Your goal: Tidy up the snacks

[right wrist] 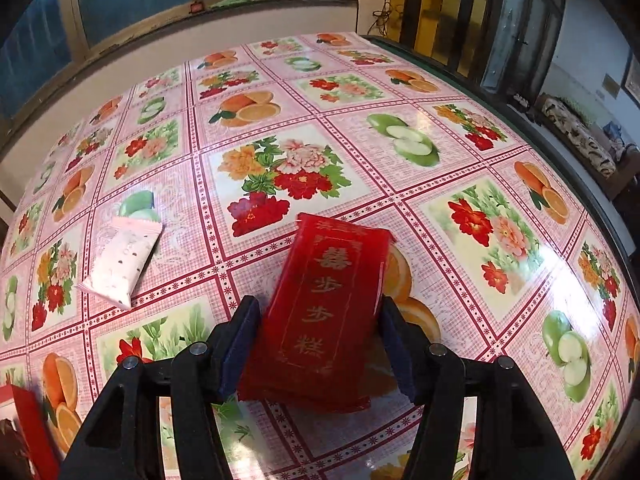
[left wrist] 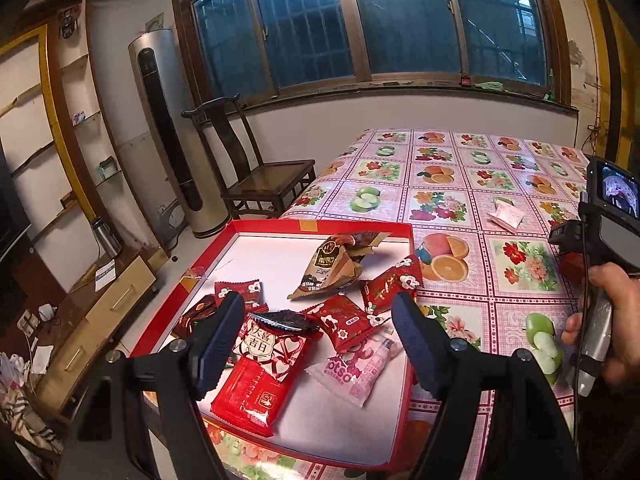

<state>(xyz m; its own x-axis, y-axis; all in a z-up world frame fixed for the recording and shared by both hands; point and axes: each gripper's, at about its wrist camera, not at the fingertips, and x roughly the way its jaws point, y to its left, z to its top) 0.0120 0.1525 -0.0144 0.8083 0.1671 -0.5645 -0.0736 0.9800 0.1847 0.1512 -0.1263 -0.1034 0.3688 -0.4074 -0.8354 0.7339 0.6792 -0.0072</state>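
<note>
Red packet (right wrist: 324, 312) lies on the tabletop (right wrist: 460, 128) between the right gripper (right wrist: 320, 344)'s parted jaws; white packet (right wrist: 122, 264) left. Left gripper (left wrist: 320, 344) gapes empty over the red tray (left wrist: 404, 400).

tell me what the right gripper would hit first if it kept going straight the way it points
Most likely the red packet with gold lettering. It lies on the flowered tablecloth, already between the open fingers of the right gripper, which points down at it. Depth is hard to judge, so the pads may pass beside it and meet the cloth.
</note>
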